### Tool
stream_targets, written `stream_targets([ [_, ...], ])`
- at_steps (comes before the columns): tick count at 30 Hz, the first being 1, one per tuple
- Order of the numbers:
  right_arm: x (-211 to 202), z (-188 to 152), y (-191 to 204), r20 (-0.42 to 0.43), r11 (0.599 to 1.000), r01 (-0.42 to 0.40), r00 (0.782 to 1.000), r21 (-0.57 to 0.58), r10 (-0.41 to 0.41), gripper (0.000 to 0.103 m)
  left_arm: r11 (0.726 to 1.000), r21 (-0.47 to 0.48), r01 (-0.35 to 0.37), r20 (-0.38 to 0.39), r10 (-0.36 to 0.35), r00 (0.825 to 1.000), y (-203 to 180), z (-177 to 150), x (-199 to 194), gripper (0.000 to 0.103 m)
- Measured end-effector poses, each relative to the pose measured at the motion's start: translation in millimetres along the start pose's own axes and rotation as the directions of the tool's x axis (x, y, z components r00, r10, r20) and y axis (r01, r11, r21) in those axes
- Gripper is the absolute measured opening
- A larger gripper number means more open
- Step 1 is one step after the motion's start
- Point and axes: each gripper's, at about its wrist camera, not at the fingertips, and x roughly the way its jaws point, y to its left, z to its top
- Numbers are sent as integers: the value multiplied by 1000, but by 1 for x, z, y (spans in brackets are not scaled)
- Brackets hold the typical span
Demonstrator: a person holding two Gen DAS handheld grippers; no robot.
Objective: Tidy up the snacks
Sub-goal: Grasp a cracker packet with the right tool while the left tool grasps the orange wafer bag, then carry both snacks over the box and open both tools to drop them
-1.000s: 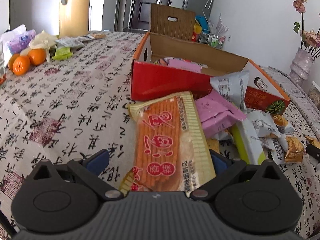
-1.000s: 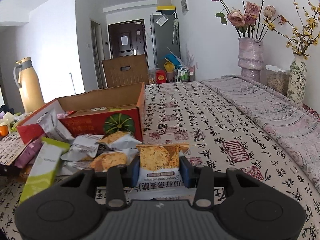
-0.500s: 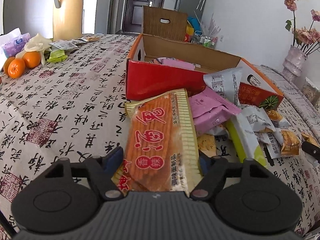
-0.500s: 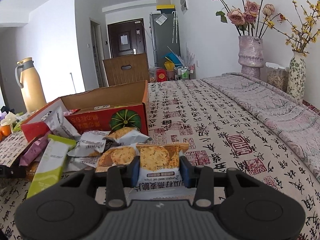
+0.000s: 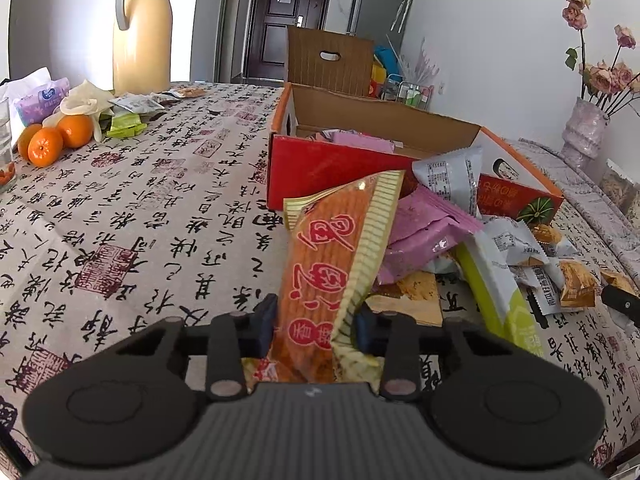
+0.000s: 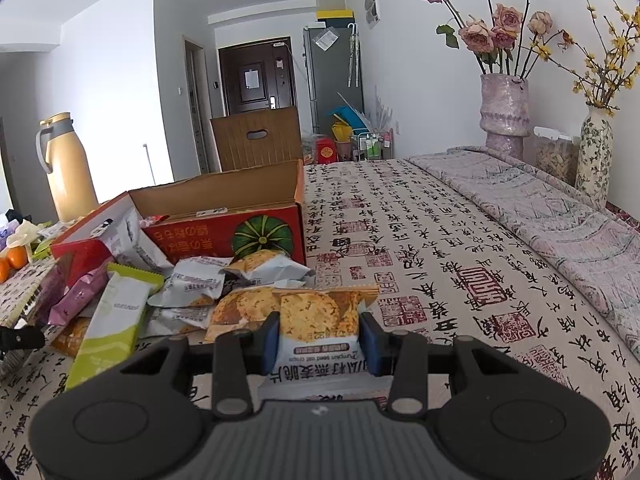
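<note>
Left gripper (image 5: 315, 327) jaws were closing on the long orange-and-yellow plastic biscuit packet (image 5: 336, 264), tilted up before the red cardboard box (image 5: 320, 168). Right gripper (image 6: 319, 338) pinched a white oat-crisp packet (image 6: 316, 320) above the calligraphy-print tablecloth (image 6: 440, 240).

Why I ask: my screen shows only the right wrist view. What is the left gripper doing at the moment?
Observer: The left gripper is closing its jaws, with a long orange snack pack between them.
Operator: Is that pack lying flat?
Observer: No. Its far end tilts up toward the red box, and its right edge overlaps the pink packets in the pile.
Operator: Is anything already in the box? I mostly see its walls.
Observer: Yes, the left wrist view shows pink wrappers inside, just behind the red near wall. That wall hides the rest of the box floor.
</note>
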Motion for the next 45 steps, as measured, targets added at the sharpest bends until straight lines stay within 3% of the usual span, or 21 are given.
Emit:
stream_targets([
  [8, -8, 3, 5, 21, 1000, -1, 1000, -9, 2, 40, 1000, 5, 5, 40, -5, 999, 2, 4, -13, 34],
  [12, -13, 6, 9, 35, 1000, -6, 999, -18, 7, 40, 1000, 11, 16, 62, -16, 998, 1, 9, -20, 21],
  [16, -16, 9, 11, 48, 1000, -10, 999, -20, 11, 40, 1000, 18, 22, 69, -23, 997, -1, 12, -22, 16],
  [28, -16, 9, 13, 47, 1000, -16, 999, -21, 17, 40, 999, 24, 30, 61, -31, 998, -2, 10, -18, 18],
  [35, -14, 7, 13, 41, 1000, -18, 999, -22, 19, 40, 999, 38, 25, 23, -26, 999, -7, 6, -5, 29],
  [45, -8, 5, 13, 26, 1000, -19, 999, -21, 20, 40, 999, 35, 17, -27, -16, 1000, -7, 0, 11, 23],
])
